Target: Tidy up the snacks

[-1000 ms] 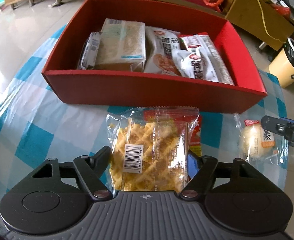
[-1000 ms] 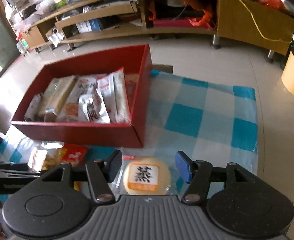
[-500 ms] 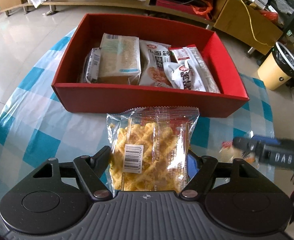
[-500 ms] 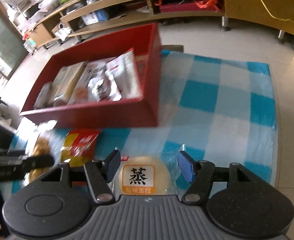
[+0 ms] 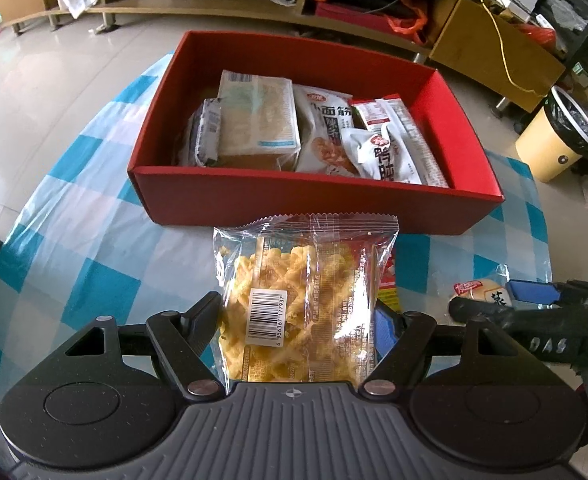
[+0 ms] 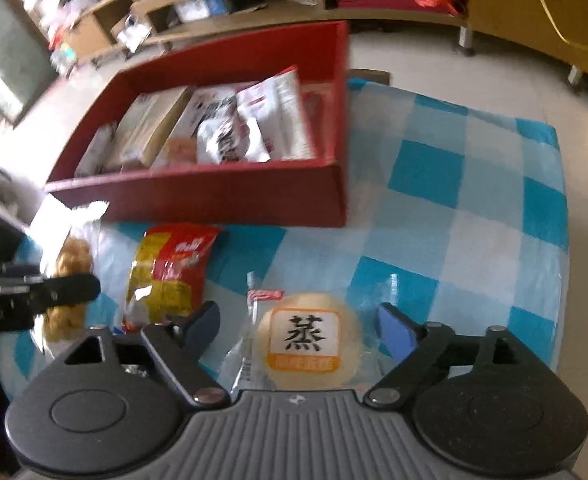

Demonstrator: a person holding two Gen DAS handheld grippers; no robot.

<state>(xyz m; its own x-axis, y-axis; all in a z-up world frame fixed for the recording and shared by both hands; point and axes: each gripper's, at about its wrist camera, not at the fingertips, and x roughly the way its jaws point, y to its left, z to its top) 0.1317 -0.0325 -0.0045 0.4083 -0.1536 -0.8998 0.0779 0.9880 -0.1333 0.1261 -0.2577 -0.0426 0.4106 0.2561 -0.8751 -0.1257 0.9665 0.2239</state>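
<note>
Left tongs (image 5: 297, 322): closed on the clear bag of yellow twisted crisps (image 5: 300, 304), both fingers pressed against the bag's sides. Bag is upright in the left wrist view, barcode sticker facing the camera, top seal just short of the near wall of the red box (image 5: 314, 200). Whether the bag is off the bench I can't tell.

Right tongs (image 6: 300, 326): jaws spread wide around the round steamed cake packet (image 6: 308, 344), gaps on both sides, fingers not touching it. Packet lies flat on the blue-and-white checked cloth of the bench (image 6: 474, 216), label up.

Red-and-yellow snack pouch (image 6: 171, 276) lies on the cloth between the crisps and the cake packet, just near of the box's front wall. In the left wrist view only its edge shows behind the crisps bag.

Red box sits at the far side of the bench, open top. Inside: a pale cracker pack (image 5: 257, 120) at left with a slim grey packet (image 5: 207, 132) beside it, white-and-red packets (image 5: 374, 144) toward the right. Right end of the box floor is bare.

Right wrist view is motion-blurred.
</note>
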